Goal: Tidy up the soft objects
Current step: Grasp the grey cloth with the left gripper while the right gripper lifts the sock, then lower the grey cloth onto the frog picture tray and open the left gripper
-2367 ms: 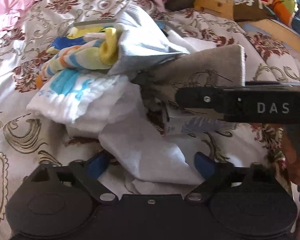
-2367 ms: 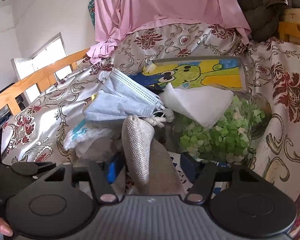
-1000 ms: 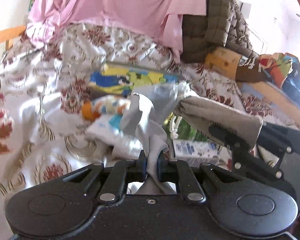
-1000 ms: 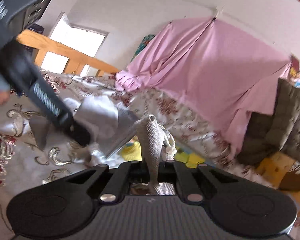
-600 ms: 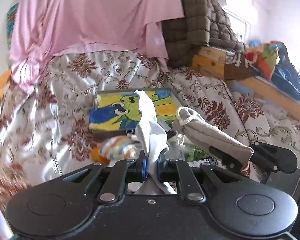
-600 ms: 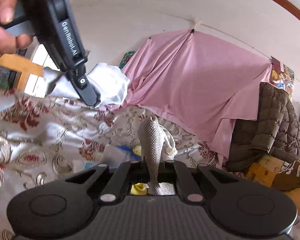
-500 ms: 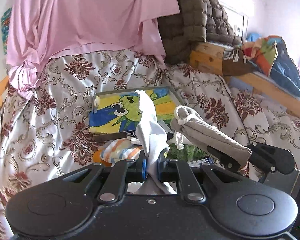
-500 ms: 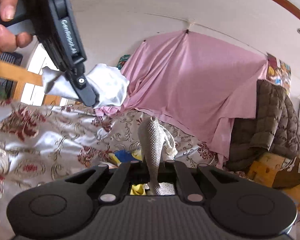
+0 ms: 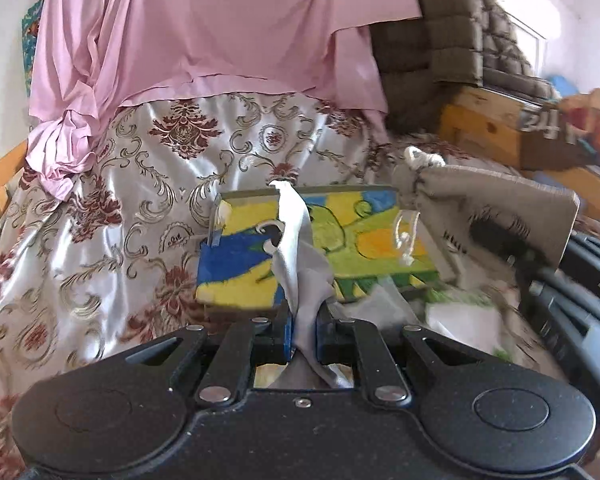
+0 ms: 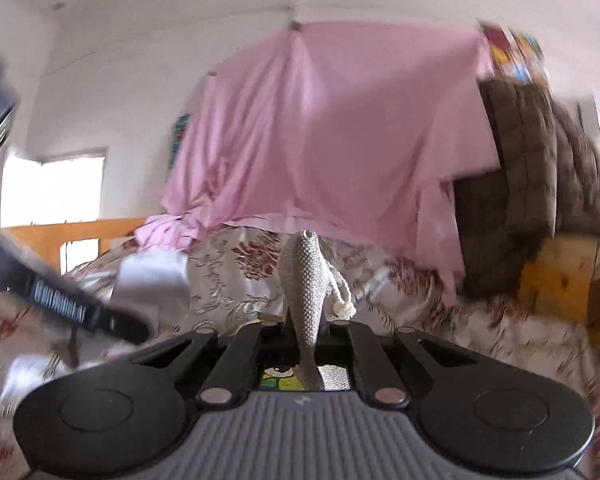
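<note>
My left gripper [image 9: 302, 330] is shut on a light grey cloth [image 9: 300, 260] that stands up between its blue pads, held above the bed. My right gripper [image 10: 306, 340] is shut on a beige woven drawstring pouch [image 10: 306, 292], which points upward. The pouch also shows at the right of the left wrist view [image 9: 488, 200], with the right gripper under it. The left gripper and its cloth [image 10: 152, 284] show blurred at the left of the right wrist view.
A colourful cartoon picture board [image 9: 312, 248] lies on the floral satin bedspread [image 9: 100, 220]. White cloths and green bits [image 9: 460, 312] lie at the right. A pink sheet [image 9: 204, 28] hangs behind, with a brown quilt [image 9: 452, 40] and wooden frame [image 9: 484, 128].
Both grippers closed on their items and lifted them off the pile. In the last half second both dipped lower and closer to the picture board; the right view swung with blur.
</note>
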The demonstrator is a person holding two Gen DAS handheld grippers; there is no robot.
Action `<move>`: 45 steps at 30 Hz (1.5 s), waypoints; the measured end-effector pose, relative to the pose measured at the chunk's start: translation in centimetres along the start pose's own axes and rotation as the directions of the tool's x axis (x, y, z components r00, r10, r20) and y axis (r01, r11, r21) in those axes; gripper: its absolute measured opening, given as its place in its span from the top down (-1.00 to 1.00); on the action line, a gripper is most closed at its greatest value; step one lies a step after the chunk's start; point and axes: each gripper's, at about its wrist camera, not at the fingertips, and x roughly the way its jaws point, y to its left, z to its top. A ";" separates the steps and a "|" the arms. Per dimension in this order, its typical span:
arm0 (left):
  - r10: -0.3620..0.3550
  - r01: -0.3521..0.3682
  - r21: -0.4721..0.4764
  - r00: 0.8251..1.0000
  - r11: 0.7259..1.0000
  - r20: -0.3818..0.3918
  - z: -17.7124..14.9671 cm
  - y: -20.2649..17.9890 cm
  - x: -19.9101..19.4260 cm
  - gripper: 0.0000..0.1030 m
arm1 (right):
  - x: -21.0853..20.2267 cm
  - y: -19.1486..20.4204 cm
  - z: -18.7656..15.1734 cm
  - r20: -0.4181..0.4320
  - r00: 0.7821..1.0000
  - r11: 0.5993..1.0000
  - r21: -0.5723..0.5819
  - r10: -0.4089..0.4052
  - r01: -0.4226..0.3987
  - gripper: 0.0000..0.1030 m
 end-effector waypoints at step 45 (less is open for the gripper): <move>0.055 -0.076 -0.142 0.987 0.987 -0.150 4.5 -3.1 21.3 -0.18 | 13.5 -12.1 -4.4 -0.382 0.923 0.870 0.437 -0.049 0.227 -0.22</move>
